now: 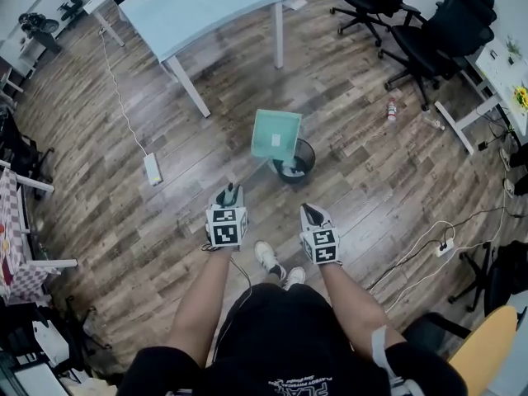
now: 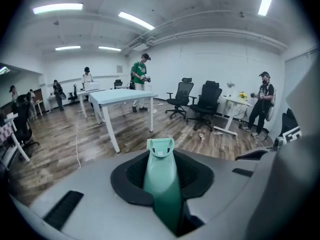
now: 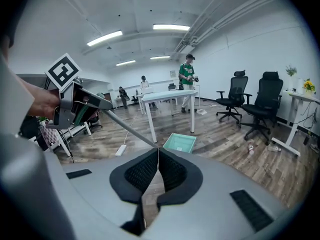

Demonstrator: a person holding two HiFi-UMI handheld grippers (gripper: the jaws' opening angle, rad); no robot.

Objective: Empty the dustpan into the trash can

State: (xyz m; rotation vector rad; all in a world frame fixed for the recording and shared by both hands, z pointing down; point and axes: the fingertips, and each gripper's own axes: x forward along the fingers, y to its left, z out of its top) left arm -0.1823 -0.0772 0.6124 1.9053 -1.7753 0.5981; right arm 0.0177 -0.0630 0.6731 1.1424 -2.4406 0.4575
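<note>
The left gripper (image 1: 230,193) is clamping its jaws onto the mint-green handle (image 2: 162,181) of the dustpan, with the handle's tip poking out past the pads. From that grip a thin grey pole (image 3: 128,128) is running down and away to the teal dustpan (image 1: 275,133). The pan is hanging tipped on edge over the far left rim of the black trash can (image 1: 309,152), with its lower edge down at the can's mouth. I cannot tell whether anything is lying in the pan. Inside the can, something pale and crumpled is showing against the dark liner.

The right gripper (image 1: 309,212) is hovering beside the left one with its jaws pressed together on nothing, pointing toward the can.

Further out, a white power strip (image 1: 153,168) is lying on the wooden floor (image 1: 355,180) left of the can. Beyond it, a pale blue table (image 1: 206,7) is standing, with black office chairs (image 1: 445,23) off to the right.
</note>
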